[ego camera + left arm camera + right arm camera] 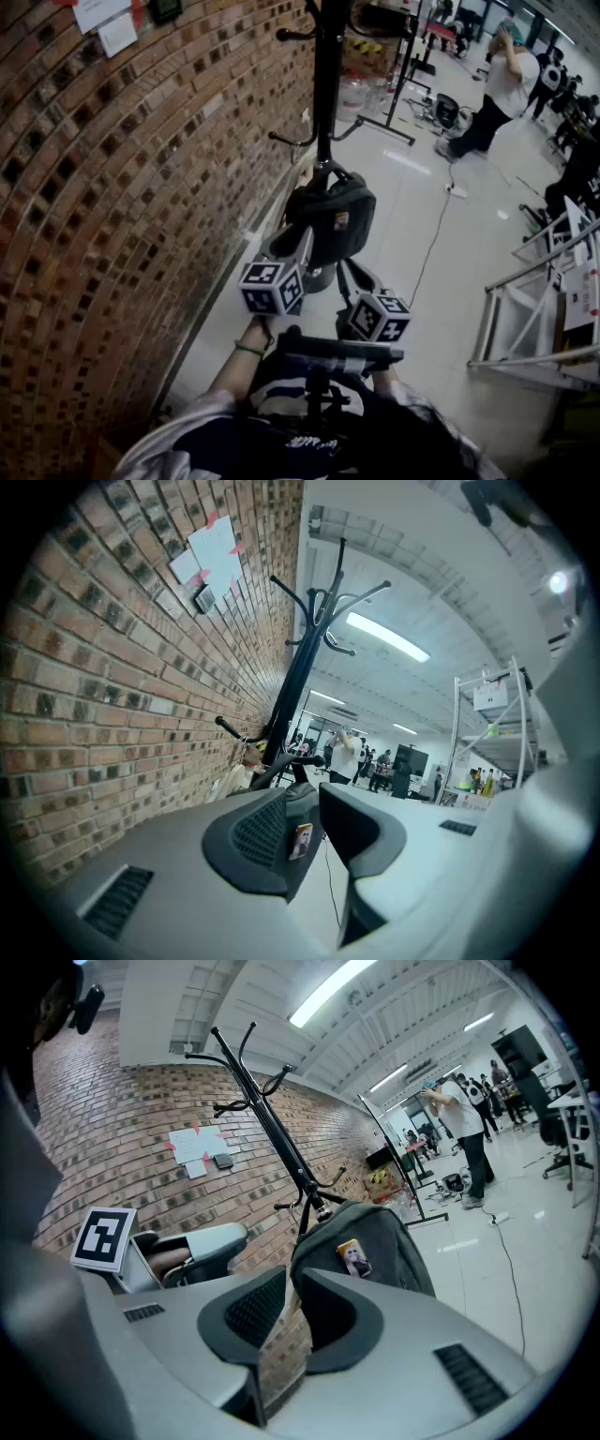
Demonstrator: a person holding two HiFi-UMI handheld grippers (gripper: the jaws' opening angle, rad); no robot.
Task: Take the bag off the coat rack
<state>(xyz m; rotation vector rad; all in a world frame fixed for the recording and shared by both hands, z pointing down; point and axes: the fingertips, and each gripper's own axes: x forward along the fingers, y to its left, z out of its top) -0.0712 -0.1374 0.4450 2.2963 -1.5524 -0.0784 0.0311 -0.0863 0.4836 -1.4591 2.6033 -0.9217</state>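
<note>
- A dark grey fabric bag (330, 214) with a small picture badge (341, 220) on its front is being carried by a low hook of the tall black metal coat rack (328, 75). It is hanging right against the pole, above the rack's foot.
- The rack is being borne by the glossy white floor (412, 244), just beside the red brick wall (122, 206).
- The left gripper (292, 248) is being held at the bag's lower left side, between the bag and the wall. Its tips are being shown just beside the fabric, and whether they touch it cannot be told.
- Its jaws are being held apart with a clear gap. In the left gripper view the bag and its badge are being seen through that gap, beyond the pads, and nothing is being pressed.
- The right gripper (354, 279) is being held lower, under the bag's right bottom edge and near it.
- Its jaws are being held narrowly parted. Only brick wall is being shown in the gap, and the bag is being seen above and behind the right-hand jaw. Nothing is being gripped.
- The two grippers are being held side by side, their marker cubes near one another.
</note>
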